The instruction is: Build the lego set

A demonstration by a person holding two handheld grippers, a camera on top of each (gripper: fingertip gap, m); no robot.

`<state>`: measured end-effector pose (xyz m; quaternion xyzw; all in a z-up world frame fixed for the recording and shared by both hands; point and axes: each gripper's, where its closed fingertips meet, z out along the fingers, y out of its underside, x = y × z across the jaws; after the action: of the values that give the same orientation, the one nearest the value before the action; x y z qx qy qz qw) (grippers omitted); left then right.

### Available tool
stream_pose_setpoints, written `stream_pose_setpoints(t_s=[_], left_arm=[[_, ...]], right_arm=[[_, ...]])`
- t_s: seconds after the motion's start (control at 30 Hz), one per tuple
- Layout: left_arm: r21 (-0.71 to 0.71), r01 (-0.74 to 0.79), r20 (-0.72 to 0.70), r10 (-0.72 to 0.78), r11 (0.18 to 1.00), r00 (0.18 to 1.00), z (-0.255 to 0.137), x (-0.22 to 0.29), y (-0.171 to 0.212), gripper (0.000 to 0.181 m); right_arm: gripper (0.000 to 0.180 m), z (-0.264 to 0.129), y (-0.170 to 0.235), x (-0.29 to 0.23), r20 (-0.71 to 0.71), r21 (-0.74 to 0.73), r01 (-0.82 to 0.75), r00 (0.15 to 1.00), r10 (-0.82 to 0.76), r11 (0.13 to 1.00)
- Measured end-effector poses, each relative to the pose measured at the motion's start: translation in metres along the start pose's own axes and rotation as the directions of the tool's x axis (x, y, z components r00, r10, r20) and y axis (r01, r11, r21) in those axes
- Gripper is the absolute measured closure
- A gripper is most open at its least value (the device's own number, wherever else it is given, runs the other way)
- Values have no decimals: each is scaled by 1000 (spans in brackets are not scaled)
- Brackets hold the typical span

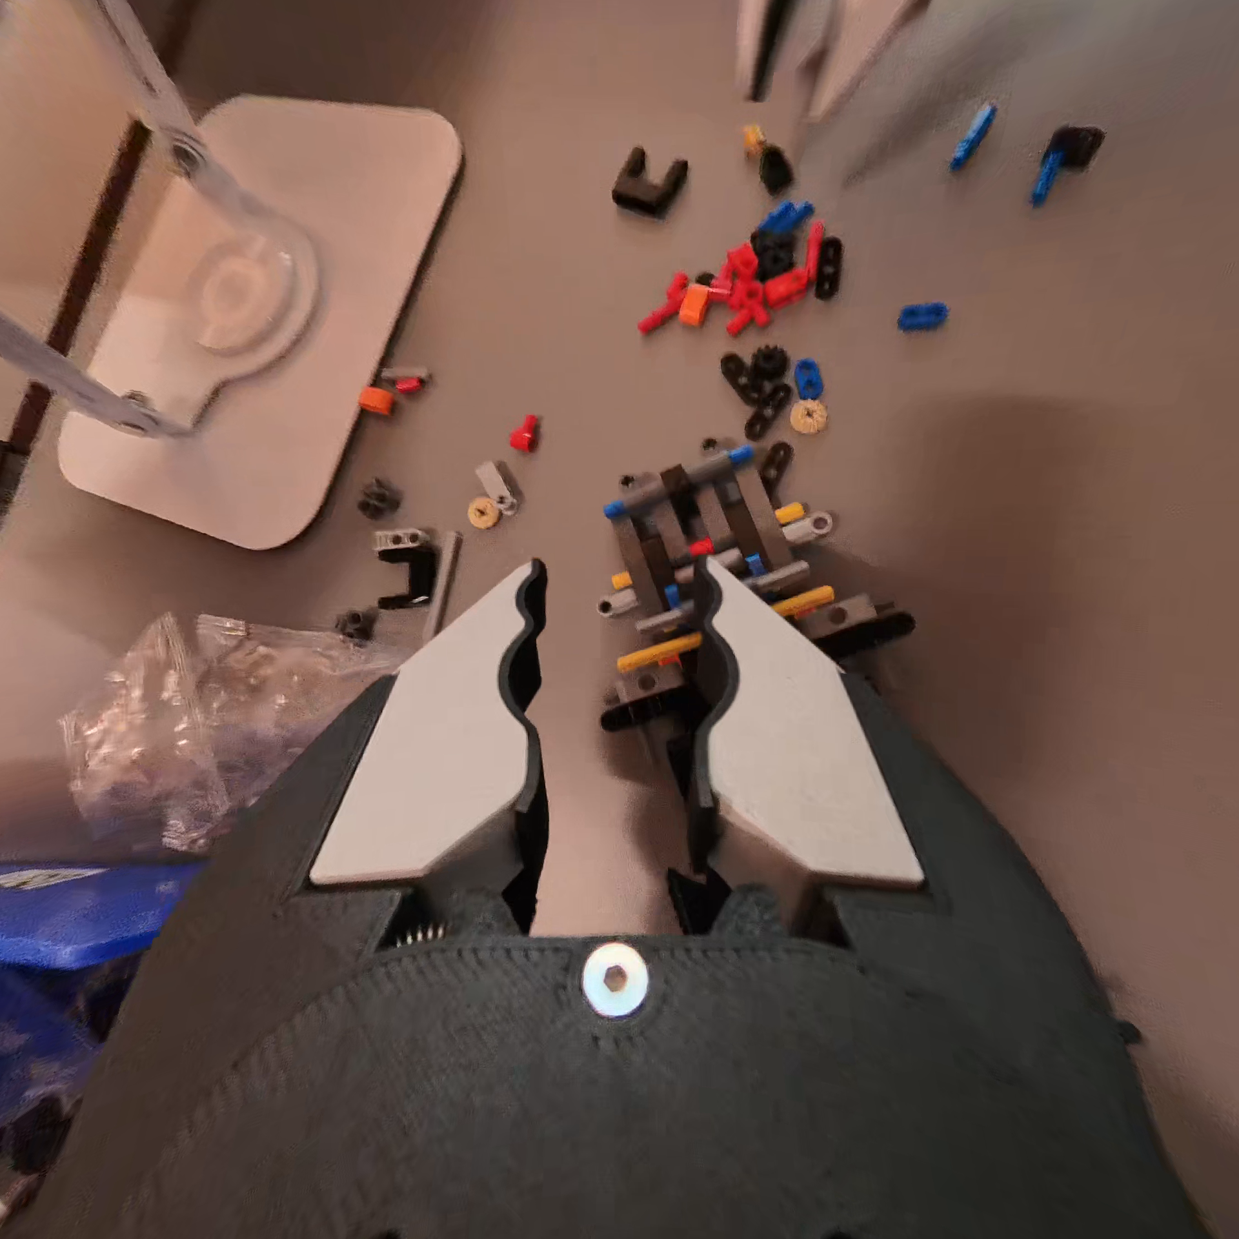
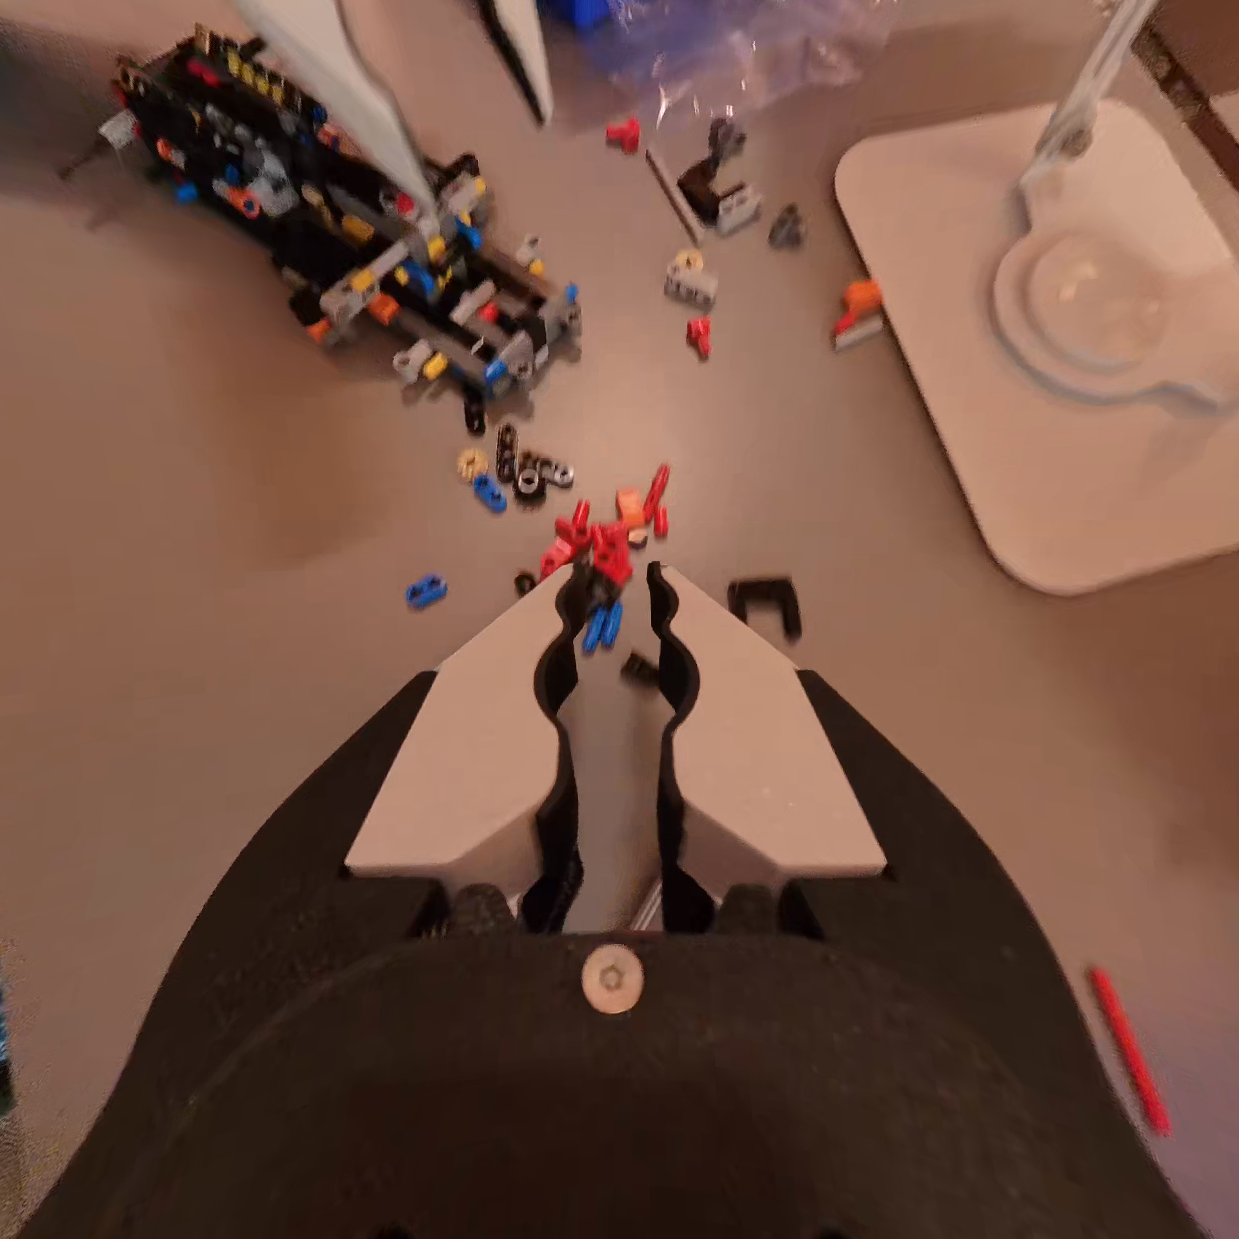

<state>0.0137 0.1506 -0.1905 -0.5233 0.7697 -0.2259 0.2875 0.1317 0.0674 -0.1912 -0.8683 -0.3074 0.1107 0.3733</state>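
We're mid-build, by our read. The part-built black-and-grey lego chassis w/ yellow and blue pins (image 2: pixel 348 248) sits on the brown tabletop (image 1: pixel 1006 603), frame rails and cross-axles already joined, so a good chunk is done. Plenty is left, tho: a heap of loose red pins and connectors (image 1: pixel 744 288) lies further out, w/ black links and a tan gear (image 1: pixel 771 395) between heap and chassis, blue pieces scattered to the side, and a long red axle (image 2: pixel 1130 1052) well apart from the rest. A crinkled clear plastic bag (image 1: pixel 188 724) still has parts in it.

Our left gripper (image 1: pixel 620 570) hangs just beside the chassis, jaws apart, nothing between them; its right finger overlaps the frame's near end in the left wrist view, contact unclear. Our right gripper (image 2: pixel 613 570) is over the red heap, jaws apart, tips either side of a red piece, not clamped. Looks like the next part is being picked. The white stand base (image 2: pixel 1006 335) sits off to one side.
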Motion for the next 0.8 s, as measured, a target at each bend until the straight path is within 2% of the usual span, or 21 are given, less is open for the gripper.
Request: stream_pose_setpoints(t_s=[0.07, 0.2, 0.37, 0.63, 0.8], left_arm=[[-14, 4, -70, -5, 1000, 998, 2, 13, 2, 138], [-23, 16, -116, -19, 1000, 993, 6, 22, 3, 141], [-30, 36, -162, -41, 999, 986, 2, 28, 7, 150], [-79, 45, -208, -61, 996, 976, -5, 33, 24, 156], [-101, 62, -196, -81, 993, 977, -10, 30, 31, 153]], right_arm=[[163, 15, -17, 4, 27, 0, 38, 999, -38, 999], [162, 42, -43, 17, 56, 1, 71, 996, -71, 998], [163, 46, -57, 25, 55, 16, 72, 996, -73, 997], [164, 25, -18, 3, 126, -76, 99, 988, -89, 992], [163, 33, -9, -26, 187, -89, 123, 977, -105, 988]])
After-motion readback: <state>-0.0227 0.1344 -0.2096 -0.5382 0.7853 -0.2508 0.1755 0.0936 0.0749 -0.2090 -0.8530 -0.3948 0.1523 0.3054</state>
